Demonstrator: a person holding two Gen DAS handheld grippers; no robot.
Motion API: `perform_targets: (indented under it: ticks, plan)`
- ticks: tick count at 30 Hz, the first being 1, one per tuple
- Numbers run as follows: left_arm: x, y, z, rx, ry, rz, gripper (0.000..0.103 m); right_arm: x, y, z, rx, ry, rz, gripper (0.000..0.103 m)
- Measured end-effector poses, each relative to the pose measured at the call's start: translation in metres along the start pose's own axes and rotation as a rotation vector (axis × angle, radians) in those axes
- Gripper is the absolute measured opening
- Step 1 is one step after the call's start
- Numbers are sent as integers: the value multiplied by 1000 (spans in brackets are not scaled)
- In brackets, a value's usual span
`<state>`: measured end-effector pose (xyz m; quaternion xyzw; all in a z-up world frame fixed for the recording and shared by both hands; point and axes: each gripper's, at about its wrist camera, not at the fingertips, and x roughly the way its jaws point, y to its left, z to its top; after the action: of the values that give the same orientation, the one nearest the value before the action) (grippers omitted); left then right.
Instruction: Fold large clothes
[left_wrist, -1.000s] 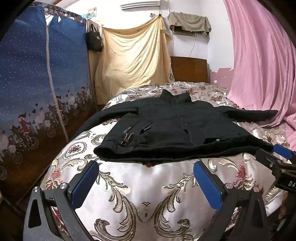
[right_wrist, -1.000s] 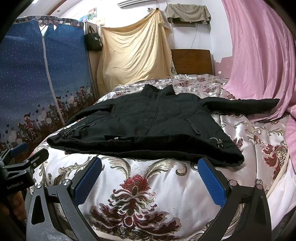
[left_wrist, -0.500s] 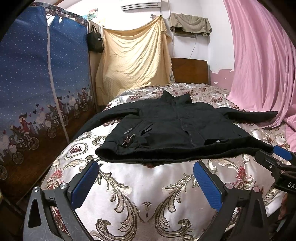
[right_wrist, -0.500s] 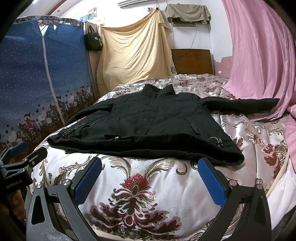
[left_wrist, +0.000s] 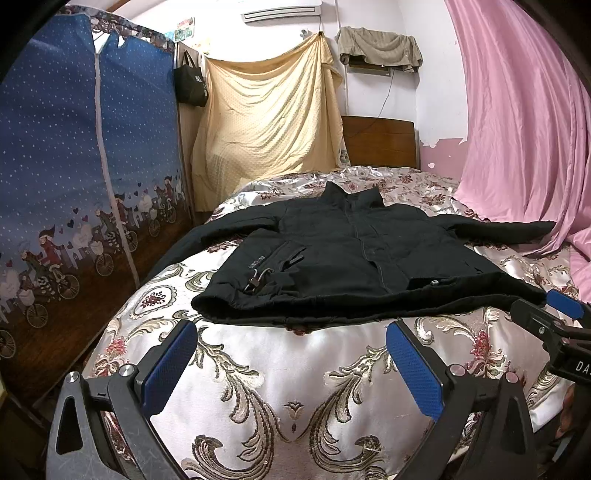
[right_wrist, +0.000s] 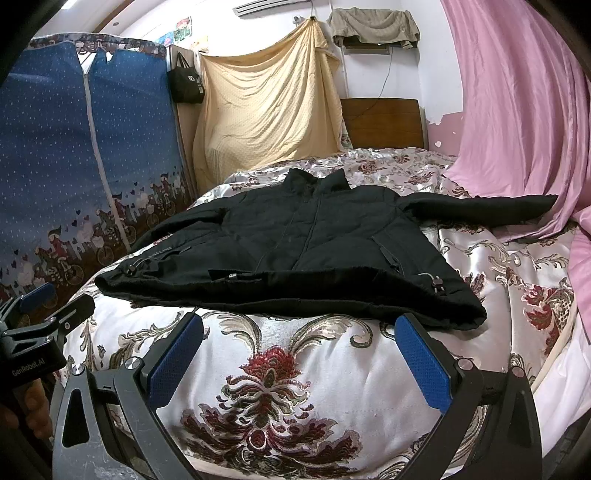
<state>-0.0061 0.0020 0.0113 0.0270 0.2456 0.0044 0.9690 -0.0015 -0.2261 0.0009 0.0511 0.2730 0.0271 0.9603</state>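
Note:
A black padded jacket (left_wrist: 354, 258) (right_wrist: 314, 251) lies front up on the bed, collar toward the headboard, both sleeves spread out sideways. Its hem faces me. My left gripper (left_wrist: 291, 354) hovers open just short of the hem, nearer its left corner, with nothing between the blue pads (left_wrist: 170, 365). My right gripper (right_wrist: 301, 349) is open too, just before the hem toward its right corner, and holds nothing. Each gripper shows at the edge of the other's view: the right gripper (left_wrist: 554, 317) and the left gripper (right_wrist: 48, 314).
The bed carries a shiny floral cover (left_wrist: 295, 406). A blue fabric wardrobe (left_wrist: 74, 166) stands along the left side. Pink curtain (left_wrist: 524, 129) hangs at the right, touching the jacket's right sleeve. A wooden headboard (left_wrist: 380, 144) and yellow drape (left_wrist: 266, 125) are behind.
Both grippers stay open and almost still; the left view has crept slightly closer to the jacket's hem. The jacket has not moved.

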Motion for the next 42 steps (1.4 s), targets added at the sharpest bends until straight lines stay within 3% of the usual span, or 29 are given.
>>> perform_targets:
  ticks: [42]
  plan:
    - [-1,9,0,-3,28,-9,103,-4,4,-2,-1,8,-1,102]
